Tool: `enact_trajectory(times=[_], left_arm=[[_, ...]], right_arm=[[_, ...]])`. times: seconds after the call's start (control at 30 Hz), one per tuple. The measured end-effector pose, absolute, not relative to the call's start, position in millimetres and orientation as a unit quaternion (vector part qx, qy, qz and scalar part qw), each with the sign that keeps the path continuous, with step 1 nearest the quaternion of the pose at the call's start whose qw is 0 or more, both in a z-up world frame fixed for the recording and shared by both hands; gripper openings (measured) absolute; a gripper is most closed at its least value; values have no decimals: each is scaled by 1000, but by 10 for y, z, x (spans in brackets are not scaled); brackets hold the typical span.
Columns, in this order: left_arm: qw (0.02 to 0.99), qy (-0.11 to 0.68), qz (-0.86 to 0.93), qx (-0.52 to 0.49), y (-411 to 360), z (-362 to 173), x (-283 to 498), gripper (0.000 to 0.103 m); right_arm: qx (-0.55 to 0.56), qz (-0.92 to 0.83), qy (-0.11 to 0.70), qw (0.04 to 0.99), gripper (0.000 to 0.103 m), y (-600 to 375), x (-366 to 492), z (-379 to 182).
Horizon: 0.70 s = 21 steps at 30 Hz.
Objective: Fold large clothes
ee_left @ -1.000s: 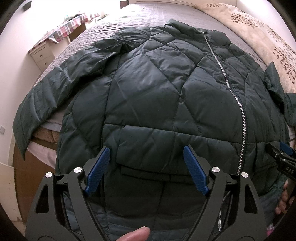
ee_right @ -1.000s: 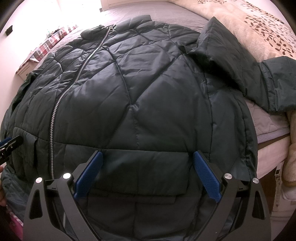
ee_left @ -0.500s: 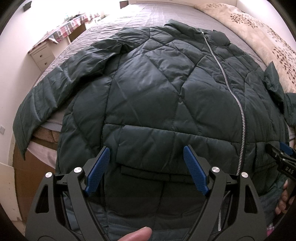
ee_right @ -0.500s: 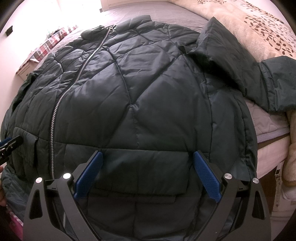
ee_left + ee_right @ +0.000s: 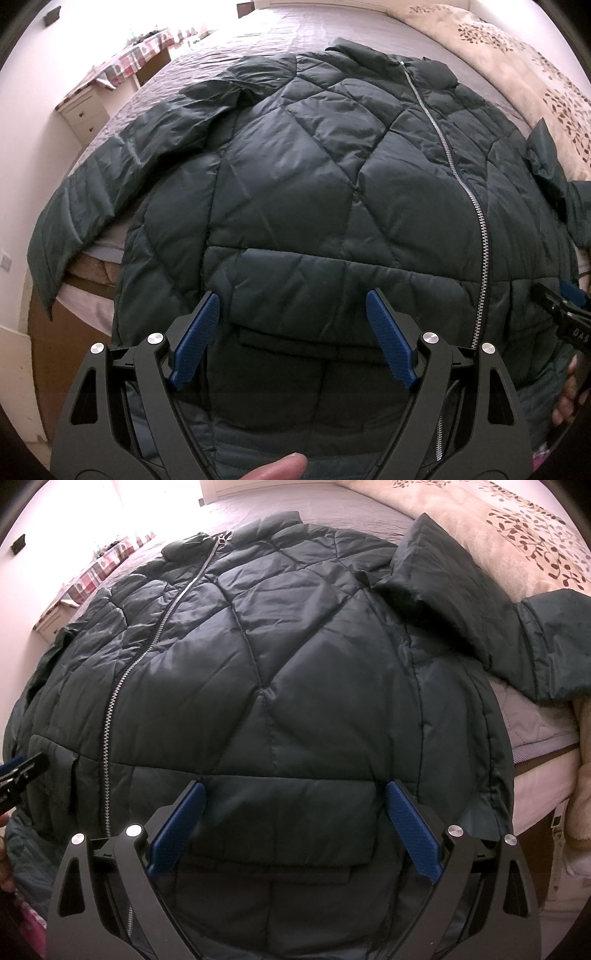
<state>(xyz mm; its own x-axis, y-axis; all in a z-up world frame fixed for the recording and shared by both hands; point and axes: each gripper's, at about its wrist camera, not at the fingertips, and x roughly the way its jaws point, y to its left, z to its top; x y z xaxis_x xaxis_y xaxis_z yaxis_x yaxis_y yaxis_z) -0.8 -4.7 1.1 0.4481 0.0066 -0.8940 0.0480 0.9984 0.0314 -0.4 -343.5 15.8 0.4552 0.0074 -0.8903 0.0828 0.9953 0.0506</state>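
Below, the quilted jacket lies flat on the bed, apparently untouched beneath both spread grippers, left gripper and right gripper.

Jacket: lies front up across the near part of the bed, collar toward the far edge, hem hanging over the near edge. Zipper: runs from collar to hem. Left sleeve: stretched toward the bed's left edge, cuff hanging over the near-left corner. Right sleeve: spread toward the right edge, its end on the blanket along that edge. Bedside cabinet: beyond the left edge. Left gripper and right gripper: above the hem at the near edge, zipper between them.
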Motion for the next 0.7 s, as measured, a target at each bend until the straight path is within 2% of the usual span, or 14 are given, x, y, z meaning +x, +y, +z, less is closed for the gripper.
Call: enact_trajectory(times=[0.7], left_arm=[[850,526,-11,41,-99,4,-11,81]], right_arm=[[62,-17,516,854,94,-3490,-17,193]])
